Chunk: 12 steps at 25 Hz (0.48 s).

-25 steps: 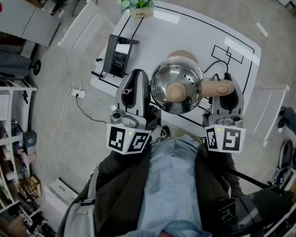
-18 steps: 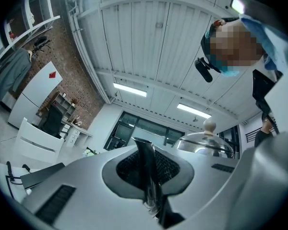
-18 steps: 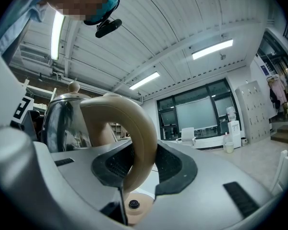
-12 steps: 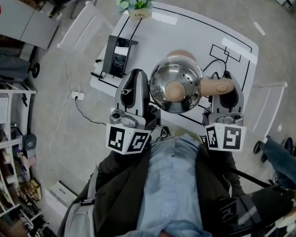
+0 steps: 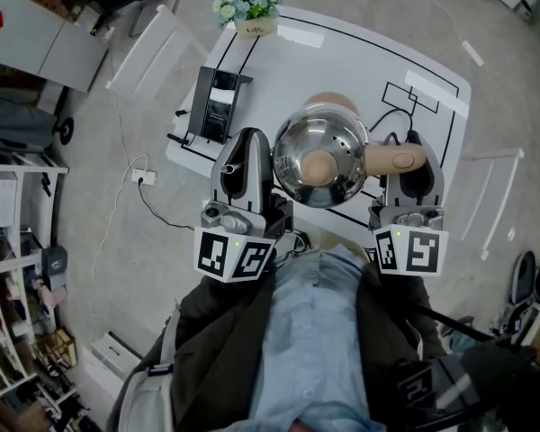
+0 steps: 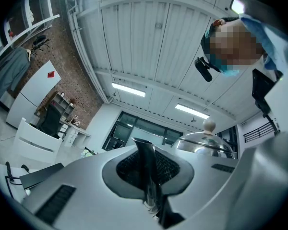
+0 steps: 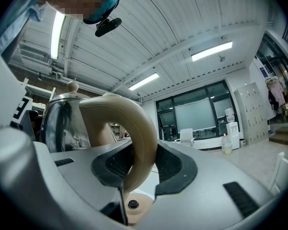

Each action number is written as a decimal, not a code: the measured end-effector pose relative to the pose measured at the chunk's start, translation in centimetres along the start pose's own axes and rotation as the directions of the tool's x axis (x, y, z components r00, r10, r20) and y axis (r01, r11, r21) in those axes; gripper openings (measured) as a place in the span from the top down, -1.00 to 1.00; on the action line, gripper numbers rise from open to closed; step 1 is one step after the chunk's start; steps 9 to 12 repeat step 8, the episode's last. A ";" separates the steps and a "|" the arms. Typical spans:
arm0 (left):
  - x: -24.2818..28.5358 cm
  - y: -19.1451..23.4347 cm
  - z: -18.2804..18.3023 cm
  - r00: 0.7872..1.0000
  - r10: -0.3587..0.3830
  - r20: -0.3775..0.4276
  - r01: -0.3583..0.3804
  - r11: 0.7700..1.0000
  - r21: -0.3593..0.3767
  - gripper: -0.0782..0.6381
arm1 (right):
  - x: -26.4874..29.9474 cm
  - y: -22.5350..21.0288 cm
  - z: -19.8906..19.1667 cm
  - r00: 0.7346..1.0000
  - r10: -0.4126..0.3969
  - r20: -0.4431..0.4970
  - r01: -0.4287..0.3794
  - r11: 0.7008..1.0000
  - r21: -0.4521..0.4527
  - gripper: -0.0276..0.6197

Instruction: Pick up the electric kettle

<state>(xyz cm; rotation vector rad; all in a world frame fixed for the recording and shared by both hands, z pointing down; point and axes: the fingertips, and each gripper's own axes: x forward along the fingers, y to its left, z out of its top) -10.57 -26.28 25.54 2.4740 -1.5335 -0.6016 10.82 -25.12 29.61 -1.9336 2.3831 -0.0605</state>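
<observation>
nothing has shifted in the last second: the electric kettle hangs steady above the table, clear of its base. the right gripper, half open, clamps the beige handle. the left gripper, nearly closed, pinches what looks like the spout. the lift seems done.

Upright shiny steel electric kettle, beige handle clamped in the right tongs.
</observation>
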 end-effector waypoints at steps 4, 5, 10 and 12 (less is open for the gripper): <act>0.7 0.2 0.1 1.000 0.006 -0.002 -0.006 1.000 -0.004 0.68 | 0.7 -0.2 0.3 1.000 0.003 -0.003 -0.003 1.000 -0.001 0.51; 0.7 0.1 0.1 1.000 0.006 -0.001 -0.006 1.000 -0.004 0.68 | 0.7 -0.3 0.4 1.000 0.004 -0.003 -0.004 1.000 -0.002 0.51; 0.5 -0.1 0.2 1.000 0.005 0.000 -0.005 1.000 -0.005 0.68 | 0.4 -0.3 0.5 1.000 0.002 -0.004 -0.002 1.000 -0.004 0.51; 0.5 -0.1 0.2 1.000 0.005 0.000 -0.005 1.000 -0.005 0.68 | 0.4 -0.3 0.5 1.000 0.002 -0.004 -0.002 1.000 -0.004 0.51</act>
